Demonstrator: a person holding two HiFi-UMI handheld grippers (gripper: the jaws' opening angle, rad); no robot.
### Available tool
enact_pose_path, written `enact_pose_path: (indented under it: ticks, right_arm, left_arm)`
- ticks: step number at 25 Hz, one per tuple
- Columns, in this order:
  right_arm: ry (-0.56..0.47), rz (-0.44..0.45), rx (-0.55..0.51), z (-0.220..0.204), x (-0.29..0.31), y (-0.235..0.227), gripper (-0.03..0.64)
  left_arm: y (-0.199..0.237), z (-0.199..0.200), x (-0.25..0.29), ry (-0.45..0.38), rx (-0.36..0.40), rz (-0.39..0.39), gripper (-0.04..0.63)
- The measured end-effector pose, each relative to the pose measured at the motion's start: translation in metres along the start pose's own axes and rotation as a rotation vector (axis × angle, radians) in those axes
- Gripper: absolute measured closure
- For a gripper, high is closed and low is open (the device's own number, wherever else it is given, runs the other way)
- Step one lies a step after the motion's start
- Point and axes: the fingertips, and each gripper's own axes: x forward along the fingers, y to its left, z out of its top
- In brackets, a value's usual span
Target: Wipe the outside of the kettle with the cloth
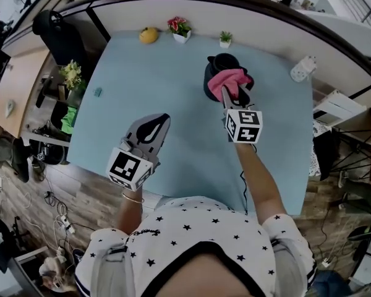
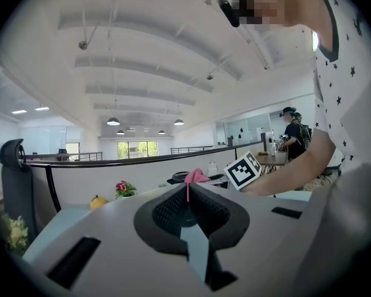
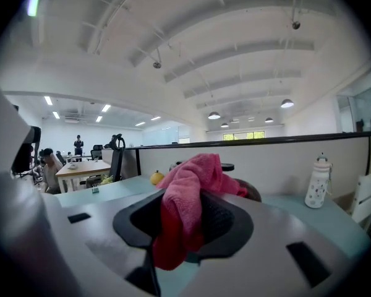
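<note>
**Cloth at the kettle, wiping in hand**

Nearest, the left gripper (image 1: 159,124) hovers, jaws pressed together, empty. Farther, the right gripper (image 1: 234,96) pinches the pink cloth (image 1: 230,79) at the dark kettle (image 1: 214,67), far across the table (image 1: 136,85). Next, likely sweep the cloth around its side.

**Plants, fruit and a bottle line the far edge**

The pale blue desk (image 1: 142,110) carries a yellow fruit (image 1: 148,35) at its far edge, just beside a white pot of red flowers (image 1: 180,28). A small green plant (image 1: 225,39) in a white pot stands further right. A white bottle (image 1: 303,68) stands near the far right corner. A small teal clip (image 1: 98,92) lies by the left edge. Beyond that edge are a black chair (image 1: 54,33) and a leafy plant (image 1: 71,74). Cables (image 1: 59,218) trail over the wood floor.
</note>
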Motion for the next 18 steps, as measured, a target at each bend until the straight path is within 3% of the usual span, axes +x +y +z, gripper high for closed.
enact_pose_path:
  ticks: [10, 18]
  right_arm:
    - [0.039, -0.145, 0.013, -0.028, 0.01, 0.004, 0.469]
    - [0.166, -0.201, 0.081, -0.08, 0.016, 0.002, 0.468]
  left_arm:
    - [0.051, -0.019, -0.015, 0.007, -0.029, -0.036, 0.565]
    - [0.069, -0.025, -0.014, 0.002, -0.042, -0.045, 0.565]
